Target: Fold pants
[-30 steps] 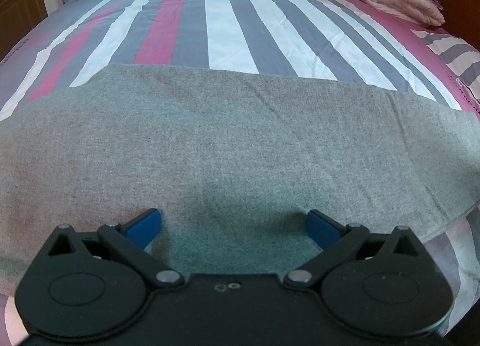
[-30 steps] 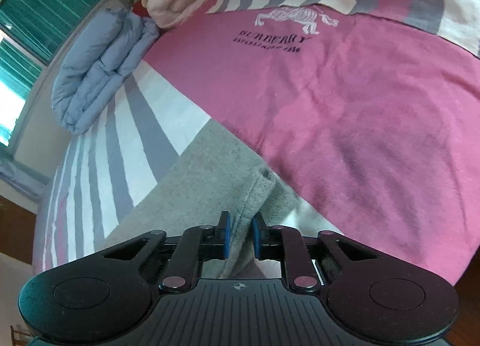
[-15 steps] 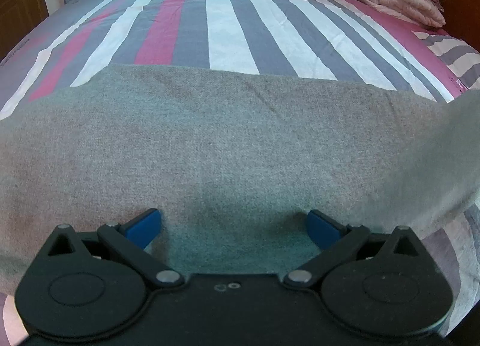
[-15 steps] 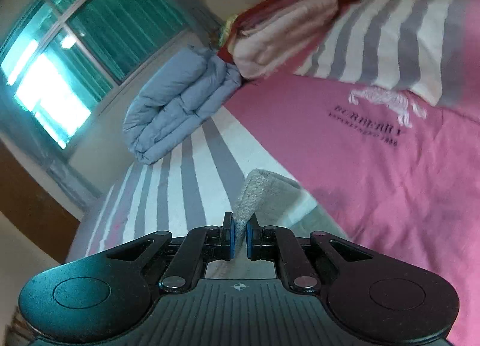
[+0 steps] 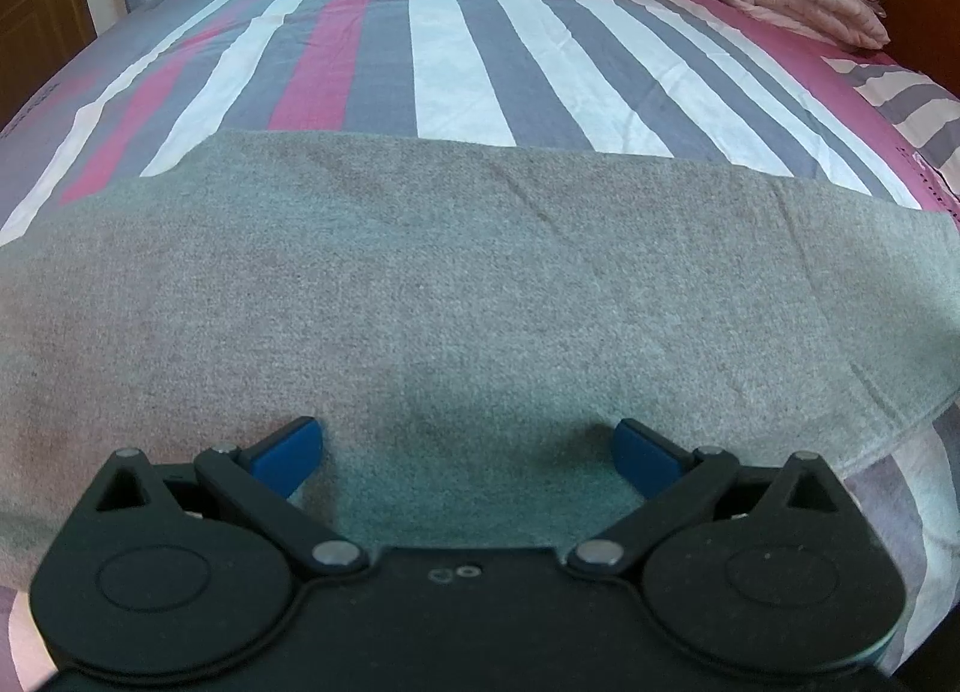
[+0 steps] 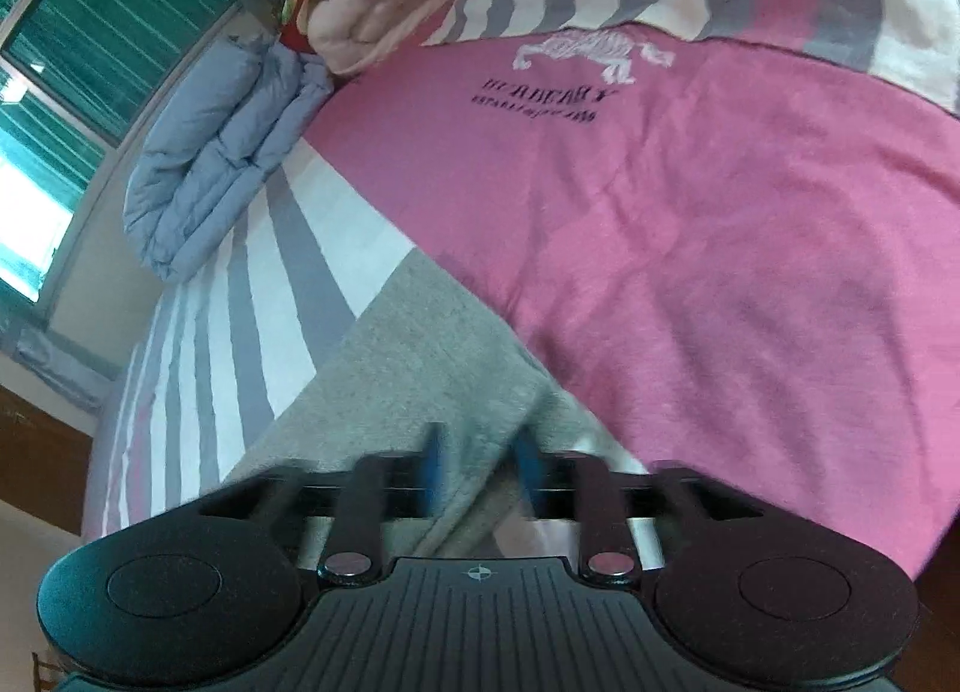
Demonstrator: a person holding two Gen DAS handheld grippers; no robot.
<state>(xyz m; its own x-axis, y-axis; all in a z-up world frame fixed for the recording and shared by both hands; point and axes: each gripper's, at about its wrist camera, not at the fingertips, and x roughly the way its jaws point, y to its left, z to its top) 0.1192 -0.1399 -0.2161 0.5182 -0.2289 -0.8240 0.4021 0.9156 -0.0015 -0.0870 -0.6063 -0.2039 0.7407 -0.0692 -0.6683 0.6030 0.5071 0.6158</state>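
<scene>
The grey pants [image 5: 456, 284] lie flat across the bed [image 5: 450, 50] near its front edge; the left gripper [image 5: 468, 452] hangs wide above them, while the right gripper [image 6: 480, 464] is opening, its jaws parting, cloth edge between them; best to smooth that edge square
</scene>
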